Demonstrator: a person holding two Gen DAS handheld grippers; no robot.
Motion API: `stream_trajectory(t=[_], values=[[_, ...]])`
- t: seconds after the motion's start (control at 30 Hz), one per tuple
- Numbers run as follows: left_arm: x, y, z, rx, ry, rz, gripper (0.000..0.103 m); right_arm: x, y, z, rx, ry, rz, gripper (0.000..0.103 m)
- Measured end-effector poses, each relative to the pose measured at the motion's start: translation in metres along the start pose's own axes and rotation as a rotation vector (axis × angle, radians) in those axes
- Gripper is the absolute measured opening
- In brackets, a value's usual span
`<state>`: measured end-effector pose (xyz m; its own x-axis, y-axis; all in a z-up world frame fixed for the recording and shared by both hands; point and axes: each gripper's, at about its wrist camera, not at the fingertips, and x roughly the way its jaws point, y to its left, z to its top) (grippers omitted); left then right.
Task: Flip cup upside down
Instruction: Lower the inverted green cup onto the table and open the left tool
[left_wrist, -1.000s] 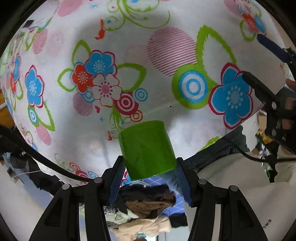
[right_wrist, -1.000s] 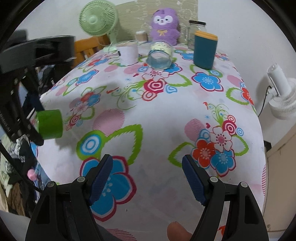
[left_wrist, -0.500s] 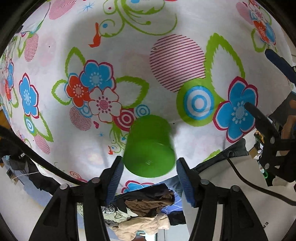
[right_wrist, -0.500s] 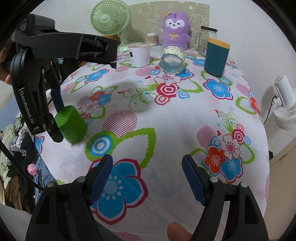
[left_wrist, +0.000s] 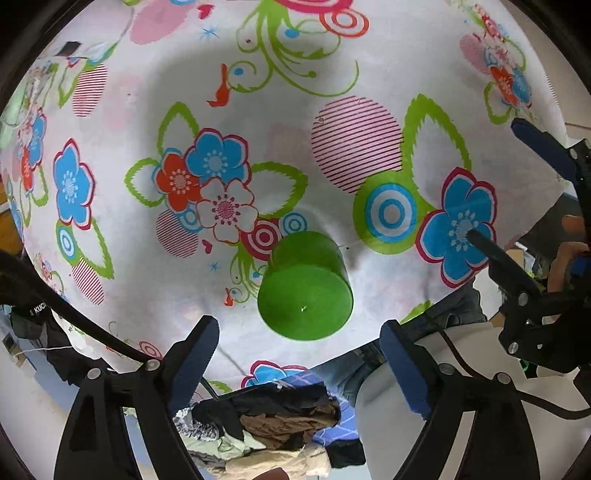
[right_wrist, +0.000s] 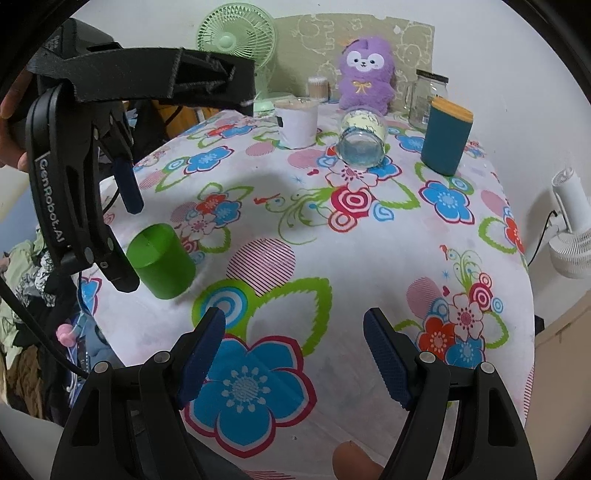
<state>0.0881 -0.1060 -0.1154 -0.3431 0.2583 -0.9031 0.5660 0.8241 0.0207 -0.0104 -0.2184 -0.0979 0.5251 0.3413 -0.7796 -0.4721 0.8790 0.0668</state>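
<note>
A green cup (left_wrist: 306, 291) stands upside down on the flowered tablecloth, flat base up, near the table's left edge; it also shows in the right wrist view (right_wrist: 161, 256). My left gripper (left_wrist: 299, 363) is open and empty, hovering above the cup, apart from it. It appears in the right wrist view (right_wrist: 127, 236) just left of and above the cup. My right gripper (right_wrist: 294, 354) is open and empty over the near part of the table, and shows at the right of the left wrist view (left_wrist: 498, 184).
At the far end stand a teal canister (right_wrist: 446, 141), a glass jar lying on its side (right_wrist: 362, 141), a white cup (right_wrist: 297, 124), a purple plush toy (right_wrist: 366, 72), a clear jar (right_wrist: 424, 96) and a green fan (right_wrist: 237, 41). A white fan (right_wrist: 570, 236) is beyond the right edge.
The left gripper set the green cup down upside down on the cloth, opened, and drew back up from it. The right gripper held still.
</note>
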Motion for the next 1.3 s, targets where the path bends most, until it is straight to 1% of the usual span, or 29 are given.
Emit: stream_trajectory(t=[0.03, 0.07, 0.13, 0.27, 0.37, 0.47, 0.53, 0.63, 0.73, 0.8, 0.87, 1.0, 1.1, 1.17, 1.2, 1.3], values=[[-0.002, 0.001, -0.003, -0.005, -0.016, -0.004, 0.093, -0.001, 0.001, 0.001, -0.002, -0.003, -0.001, 0.081], [-0.001, -0.002, -0.006, -0.009, -0.031, -0.006, 0.093, -0.002, 0.003, 0.002, -0.002, -0.007, -0.003, 0.085], [-0.004, -0.001, -0.014, -0.019, -0.066, -0.008, 0.094, -0.005, 0.006, 0.005, -0.003, -0.018, -0.008, 0.089], [-0.011, 0.004, -0.029, -0.047, -0.138, -0.014, 0.095, -0.011, 0.011, 0.010, -0.002, -0.032, -0.015, 0.094], [-0.018, 0.007, -0.042, -0.076, -0.208, -0.025, 0.095, -0.015, 0.017, 0.014, -0.005, -0.041, -0.032, 0.094], [-0.027, 0.013, -0.057, -0.112, -0.295, -0.052, 0.096, -0.019, 0.020, 0.018, 0.002, -0.048, -0.055, 0.095], [-0.030, 0.016, -0.064, -0.131, -0.339, -0.066, 0.096, -0.022, 0.021, 0.021, 0.005, -0.055, -0.075, 0.095], [-0.034, 0.023, -0.077, -0.164, -0.407, -0.066, 0.096, -0.028, 0.023, 0.026, 0.012, -0.069, -0.115, 0.095], [-0.036, 0.031, -0.089, -0.196, -0.469, -0.064, 0.096, -0.039, 0.025, 0.031, 0.014, -0.102, -0.163, 0.095], [-0.040, 0.033, -0.093, -0.220, -0.516, -0.085, 0.096, -0.049, 0.027, 0.036, 0.019, -0.132, -0.195, 0.095], [-0.042, 0.033, -0.102, -0.241, -0.581, -0.106, 0.096, -0.055, 0.029, 0.041, 0.025, -0.148, -0.216, 0.095], [-0.043, 0.038, -0.115, -0.282, -0.695, -0.100, 0.096, -0.069, 0.036, 0.049, 0.033, -0.186, -0.254, 0.095], [-0.045, 0.041, -0.132, -0.325, -0.787, -0.085, 0.096, -0.076, 0.045, 0.055, 0.032, -0.211, -0.276, 0.095], [-0.045, 0.043, -0.145, -0.353, -0.858, -0.084, 0.096, -0.081, 0.051, 0.058, 0.032, -0.220, -0.278, 0.095], [-0.044, 0.044, -0.149, -0.358, -0.878, -0.084, 0.096, -0.084, 0.056, 0.060, 0.030, -0.227, -0.275, 0.095], [-0.042, 0.047, -0.168, -0.401, -0.969, -0.059, 0.096, -0.090, 0.068, 0.061, 0.025, -0.245, -0.275, 0.095]])
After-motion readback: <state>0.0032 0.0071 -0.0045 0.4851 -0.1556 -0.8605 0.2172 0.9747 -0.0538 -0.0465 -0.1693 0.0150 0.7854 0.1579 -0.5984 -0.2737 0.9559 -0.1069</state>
